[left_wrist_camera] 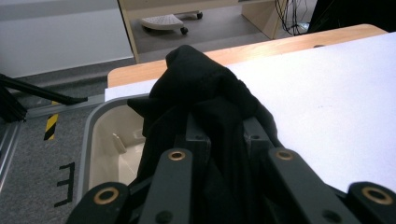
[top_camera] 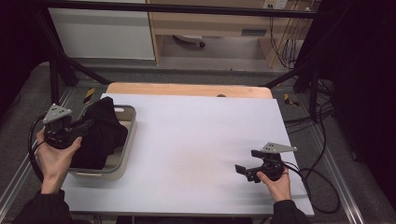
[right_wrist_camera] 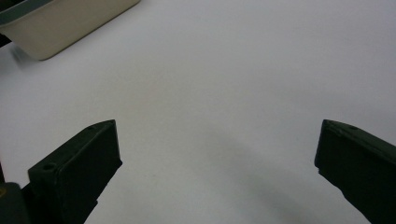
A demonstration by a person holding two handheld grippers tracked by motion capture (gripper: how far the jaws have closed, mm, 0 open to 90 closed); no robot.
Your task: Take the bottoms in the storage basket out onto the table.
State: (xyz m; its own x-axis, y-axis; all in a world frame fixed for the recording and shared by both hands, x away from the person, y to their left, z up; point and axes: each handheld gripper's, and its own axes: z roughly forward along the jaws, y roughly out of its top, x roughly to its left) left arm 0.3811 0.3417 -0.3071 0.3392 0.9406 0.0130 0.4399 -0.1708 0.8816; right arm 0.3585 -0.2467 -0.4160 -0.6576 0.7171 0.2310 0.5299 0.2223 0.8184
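A black cloth (top_camera: 102, 130) hangs bunched over the cream tub (top_camera: 127, 122) at the table's left. My left gripper (top_camera: 88, 124) is shut on the black cloth, holding it up above the tub. In the left gripper view the cloth (left_wrist_camera: 201, 88) drapes over both jaws and hides their tips, with the tub's rim (left_wrist_camera: 91, 126) below. My right gripper (top_camera: 243, 168) rests low over the white table sheet at the front right, open, with nothing between its jaws. In the right gripper view its jaws stand wide apart over the bare sheet (right_wrist_camera: 210, 93).
The white sheet (top_camera: 201, 140) covers the table; a wooden strip (top_camera: 187, 89) shows at the far edge. The tub's corner (right_wrist_camera: 56, 28) lies far ahead of the right gripper. Cables (top_camera: 322, 158) trail off the table's right side. Black frame poles (top_camera: 56, 70) stand around the table.
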